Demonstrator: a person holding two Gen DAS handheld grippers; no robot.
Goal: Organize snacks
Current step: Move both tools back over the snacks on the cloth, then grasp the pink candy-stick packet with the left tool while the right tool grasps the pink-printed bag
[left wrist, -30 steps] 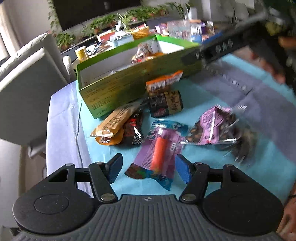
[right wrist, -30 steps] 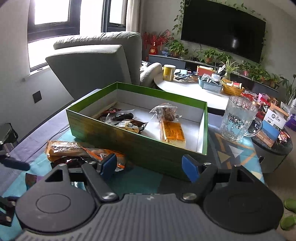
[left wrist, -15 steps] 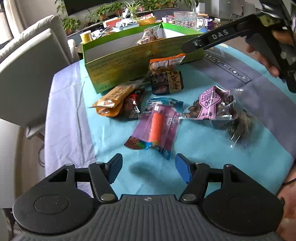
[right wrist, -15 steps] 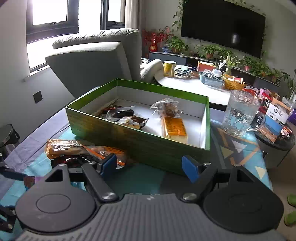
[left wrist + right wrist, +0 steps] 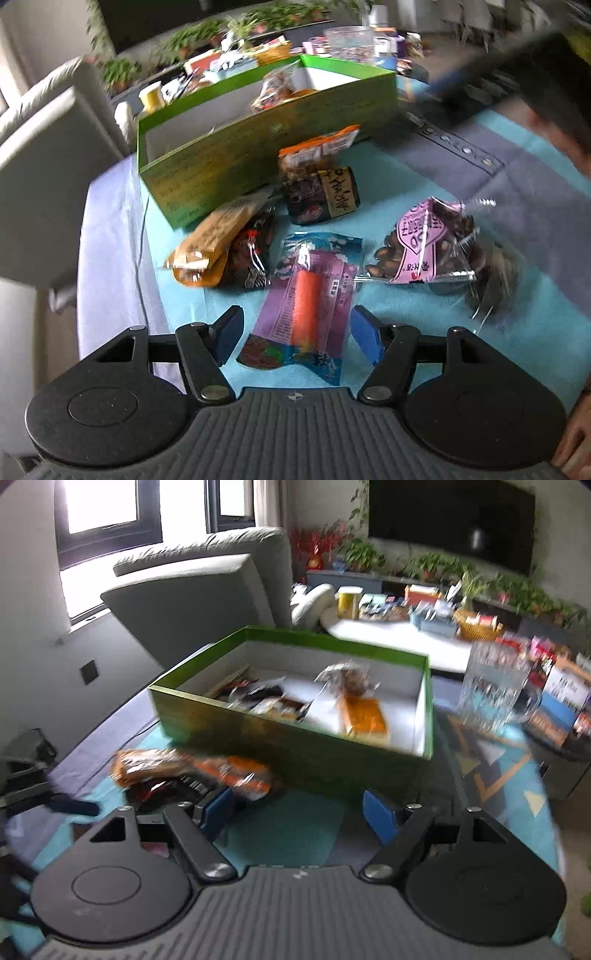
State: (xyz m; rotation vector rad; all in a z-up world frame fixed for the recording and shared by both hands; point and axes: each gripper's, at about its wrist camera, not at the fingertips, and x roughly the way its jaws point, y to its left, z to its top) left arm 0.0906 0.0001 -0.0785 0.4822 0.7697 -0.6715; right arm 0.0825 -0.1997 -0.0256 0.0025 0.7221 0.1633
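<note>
A green box (image 5: 258, 155) with white inside stands on the blue cloth and holds several snack packs (image 5: 364, 716). Loose snacks lie in front of it: a purple pack with an orange stick (image 5: 308, 302), a pink-labelled clear bag of nuts (image 5: 424, 243), a dark pack (image 5: 325, 195), an orange-topped pack (image 5: 317, 147), a tan pack (image 5: 218, 236) over a black one (image 5: 251, 254). My left gripper (image 5: 295, 330) is open, just above the purple pack's near end. My right gripper (image 5: 299, 812) is open and empty, above the cloth in front of the box (image 5: 295, 746).
A glass mug (image 5: 491, 690) stands right of the box. A grey armchair (image 5: 192, 602) is behind the table. A low white table with clutter (image 5: 406, 627) lies beyond. The right gripper's body shows blurred at the upper right of the left wrist view (image 5: 517, 74).
My left gripper has moved forward and down toward the purple pack. My right gripper has shifted right and back from the box; both views are motion-blurred.
</note>
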